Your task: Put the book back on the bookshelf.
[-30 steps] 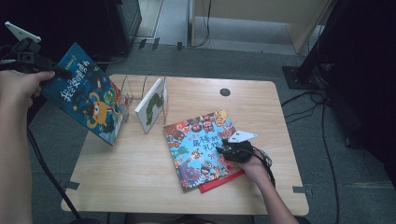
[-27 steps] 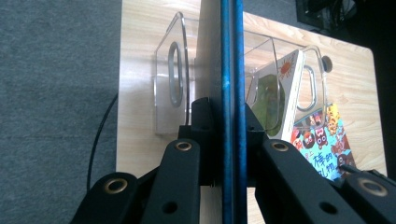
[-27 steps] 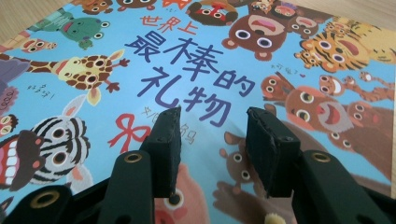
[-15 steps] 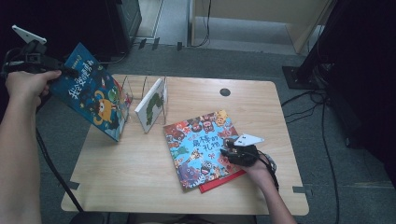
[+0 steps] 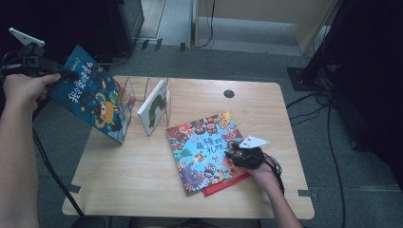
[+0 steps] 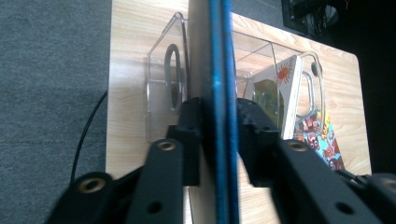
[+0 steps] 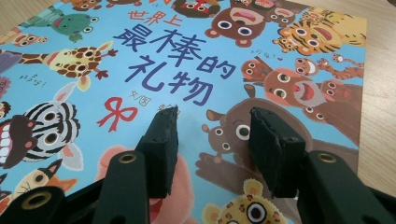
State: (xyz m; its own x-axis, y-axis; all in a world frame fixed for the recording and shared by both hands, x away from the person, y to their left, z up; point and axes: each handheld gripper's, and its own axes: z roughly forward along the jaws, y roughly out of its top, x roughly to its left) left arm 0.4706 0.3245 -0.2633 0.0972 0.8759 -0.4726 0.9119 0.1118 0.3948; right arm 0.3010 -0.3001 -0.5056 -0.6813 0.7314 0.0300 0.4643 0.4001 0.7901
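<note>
Off the table's left edge, the left gripper [image 5: 64,74] holds a blue picture book [image 5: 92,99] by its upper corner; the book hangs tilted, its lower edge down near the wooden table [image 5: 142,180] beside the clear acrylic book rack [image 5: 138,90]; in the left gripper view both jaws press against the book's two faces, the blue book edge [image 6: 223,70] running straight up between them, so this claw is clamped on the book; the rack's clear dividers [image 6: 170,74] show beyond the jaws; a white picture book [image 5: 153,106] stands leaning in the rack, just right of the held one, apart from it.

At the table's right half, an animal picture book [image 5: 204,149] with a light blue cover lies flat, face up, on top of a red book [image 5: 228,184] whose edge shows under its lower right corner; the right gripper [image 5: 234,151] sits over the flat book's right margin, the person's hand behind it; in the right gripper view its jaws stand narrowly apart, gripping nothing, with the cover's printed animals [image 7: 280,84] and title characters directly below and between them; whether the tips touch the cover cannot be told.
</note>
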